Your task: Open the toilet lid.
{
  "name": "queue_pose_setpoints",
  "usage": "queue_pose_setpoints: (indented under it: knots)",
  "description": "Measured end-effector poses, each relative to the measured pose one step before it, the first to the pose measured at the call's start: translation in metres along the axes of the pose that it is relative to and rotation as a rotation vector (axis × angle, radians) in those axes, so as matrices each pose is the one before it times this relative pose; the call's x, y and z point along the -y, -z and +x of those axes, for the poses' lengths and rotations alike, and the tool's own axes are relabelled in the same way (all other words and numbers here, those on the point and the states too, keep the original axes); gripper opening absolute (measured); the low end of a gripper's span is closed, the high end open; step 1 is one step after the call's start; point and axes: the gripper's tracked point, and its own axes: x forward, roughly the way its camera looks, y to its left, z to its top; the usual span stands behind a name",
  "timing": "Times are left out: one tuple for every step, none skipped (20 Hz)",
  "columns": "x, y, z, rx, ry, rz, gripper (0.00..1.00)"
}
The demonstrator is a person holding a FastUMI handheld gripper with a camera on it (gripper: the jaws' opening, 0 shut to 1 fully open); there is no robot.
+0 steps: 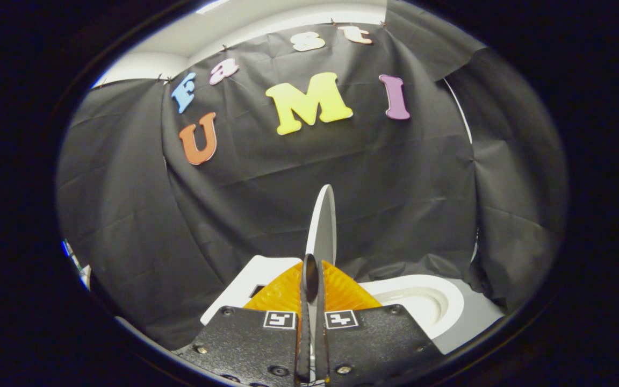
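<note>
Toilet lid [324, 220] stands almost upright, seen edge-on, rising straight ahead from between the fingers of my tool [312, 279]. It reads to me as a thin, rigid plastic panel, light enough to swing on its hinge with little effort, but smooth and glossy, so I would expect it to slip if pinched weakly. The two orange fingers [280, 293] sit close together with the lid's lower edge running into the narrow gap between them; both pads appear to press on it, so I judge the tool clamped on the lid near its free rim, which is the sensible place to hold, far from the hinge. With the lid this far up, I judge the opening nearly done; what is left is to tip it past vertical and let it rest back without slamming. To the right and just beyond the fingers lies the white toilet seat and bowl [422, 301], now uncovered. To the left sits a white block, probably the cistern [250, 279], near where the lid should lean. Black cloth [127, 226] hangs behind, well clear, and I see nothing standing in the lid's path.
</note>
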Motion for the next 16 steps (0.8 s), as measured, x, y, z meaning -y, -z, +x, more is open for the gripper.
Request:
queue_pose_setpoints:
  knots:
    - [-0.00417, 0.00044, 0.00025, 0.00428, 0.00384, -0.01782, 0.07]
    - [-0.00475, 0.00226, -0.00057, 0.00396, 0.00255, -0.01623, 0.07]
    - [-0.00477, 0.00117, 0.00125, 0.00426, 0.00435, -0.01512, 0.07]
    - [-0.00367, -0.00036, 0.00127, 0.00499, 0.00333, -0.01075, 0.07]
    - [-0.00391, 0.00110, 0.00022, 0.00321, 0.00161, -0.01243, 0.07]
    - [-0.00606, -0.00010, 0.00011, 0.00208, -0.00243, -0.01252, 0.07]
    - [-0.00414, 0.00105, 0.00092, 0.00040, -0.00499, -0.00788, 0.07]
    - [-0.00533, 0.00095, 0.00029, -0.00077, -0.00690, -0.00711, 0.07]
    - [-0.00560, -0.00036, 0.00287, -0.00237, -0.00682, -0.00708, 0.07]
    - [-0.00607, -0.00067, -0.00009, -0.00280, -0.00577, -0.00561, 0.07]
    - [-0.00520, 0.00038, 0.00090, -0.00199, -0.00528, -0.00333, 0.07]
    - [-0.00459, 0.00111, 0.00178, -0.00204, -0.00616, -0.00613, 0.07]
    - [-0.00586, 0.00084, 0.00121, -0.00150, -0.00480, -0.00703, 0.07]
    - [-0.00540, -0.00013, 0.00216, -0.00129, -0.00187, -0.01051, 0.07]
    - [-0.00515, 0.00085, 0.00163, -0.00101, -0.00122, -0.01283, 0.07]
    - [-0.00556, 0.00069, 0.00148, -0.00146, -0.00197, -0.01562, 0.07]
